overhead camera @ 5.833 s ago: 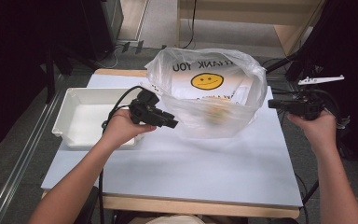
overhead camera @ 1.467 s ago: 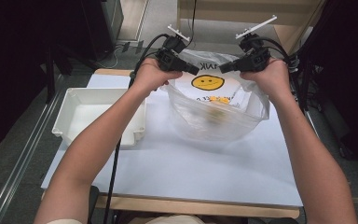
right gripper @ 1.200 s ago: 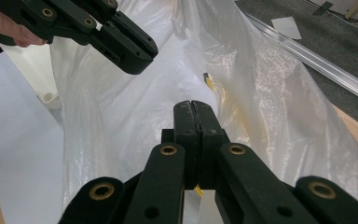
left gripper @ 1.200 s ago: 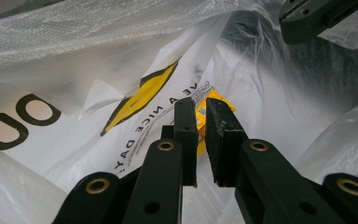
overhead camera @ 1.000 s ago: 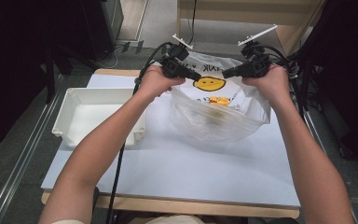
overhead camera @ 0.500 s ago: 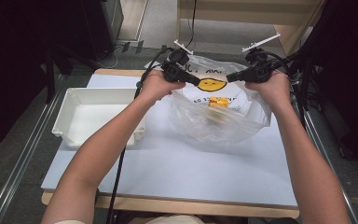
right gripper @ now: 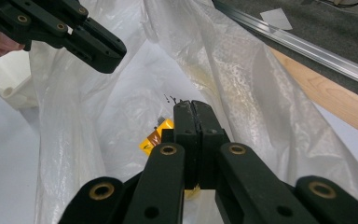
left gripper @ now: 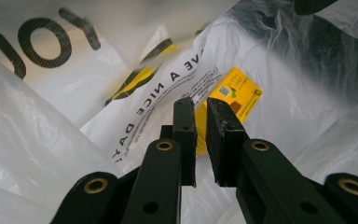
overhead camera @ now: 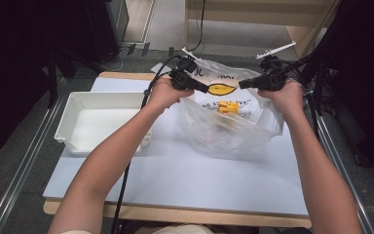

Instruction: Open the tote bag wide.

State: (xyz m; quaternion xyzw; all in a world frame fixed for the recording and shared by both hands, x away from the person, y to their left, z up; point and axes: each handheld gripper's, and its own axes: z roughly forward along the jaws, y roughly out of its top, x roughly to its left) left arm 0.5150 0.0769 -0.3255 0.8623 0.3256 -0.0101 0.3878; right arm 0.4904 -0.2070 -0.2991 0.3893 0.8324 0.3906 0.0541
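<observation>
High view looks down on two grippers, one at each top side of one see-through bag (overhead camera: pixel 233 124). The left gripper (overhead camera: pixel 205 89) and the right gripper (overhead camera: pixel 242 84) point at each other over the bag's mouth. From up here their tips are too small to tell if they pinch the plastic.

Left gripper view looks into the bag. Its jaws stand a little apart, with a thin gap. I cannot tell if any plastic is in that gap. Just past the tips lies one yellow packet (left gripper: pixel 235 93), partly hidden by the jaws. Black letters on the bag are cut off at the edge.

Right gripper view shows its jaws pressed together. Whether a bit of bag is caught between them is hard to see. The yellow packet (right gripper: pixel 161 135) peeks out just left of them, mostly hidden. The left gripper (right gripper: pixel 105 56) hangs up high on the far side.

Beside the left arm sits one white tray (overhead camera: pixel 73 126) on the table (overhead camera: pixel 175 180).
</observation>
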